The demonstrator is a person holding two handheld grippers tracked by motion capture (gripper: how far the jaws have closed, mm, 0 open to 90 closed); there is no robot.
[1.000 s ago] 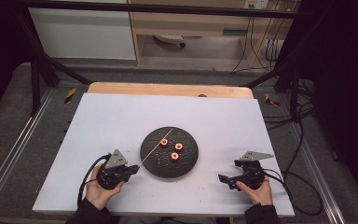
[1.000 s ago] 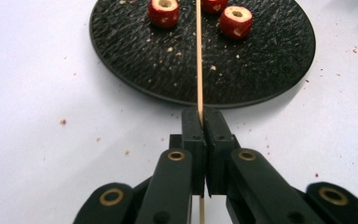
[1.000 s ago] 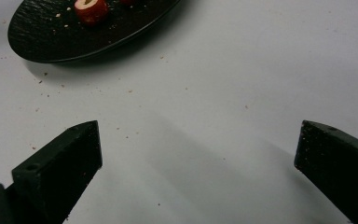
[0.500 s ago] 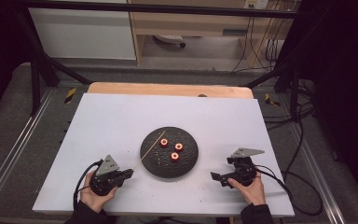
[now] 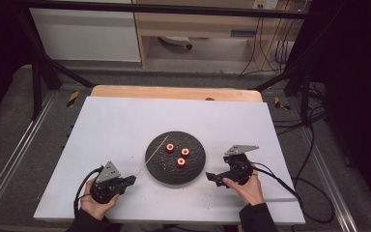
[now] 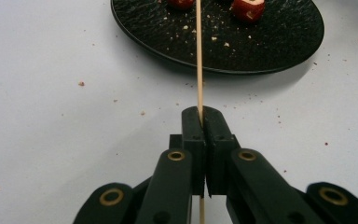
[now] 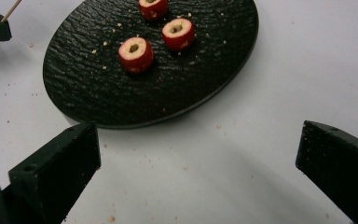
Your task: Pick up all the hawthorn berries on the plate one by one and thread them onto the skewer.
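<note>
Skewering step just starting — left gripper (image 6: 200, 122) has its fingers clenched on a thin wooden skewer (image 6: 198, 56), which points forward over the near rim of the black slate plate (image 6: 279, 46) toward the fruit. Three cored red fruit pieces (image 7: 135, 53) sit near the plate's middle, apart from each other, none on the stick yet. Right gripper (image 7: 196, 163) hangs just beside the plate's right edge, fingers released and spread wide, nothing between them. Crumbs dot the white worktop (image 5: 125, 121). Next move probably calls for the right gripper to pinch one fruit piece and steady it with its core hole in line with the skewer tip, then the left to push through — alignment looks like the tricky bit. Versus a second ago: left gripper has pulled back toward the person, the skewer reaches less far across the plate; right gripper has edged forward, closer to the plate.
</note>
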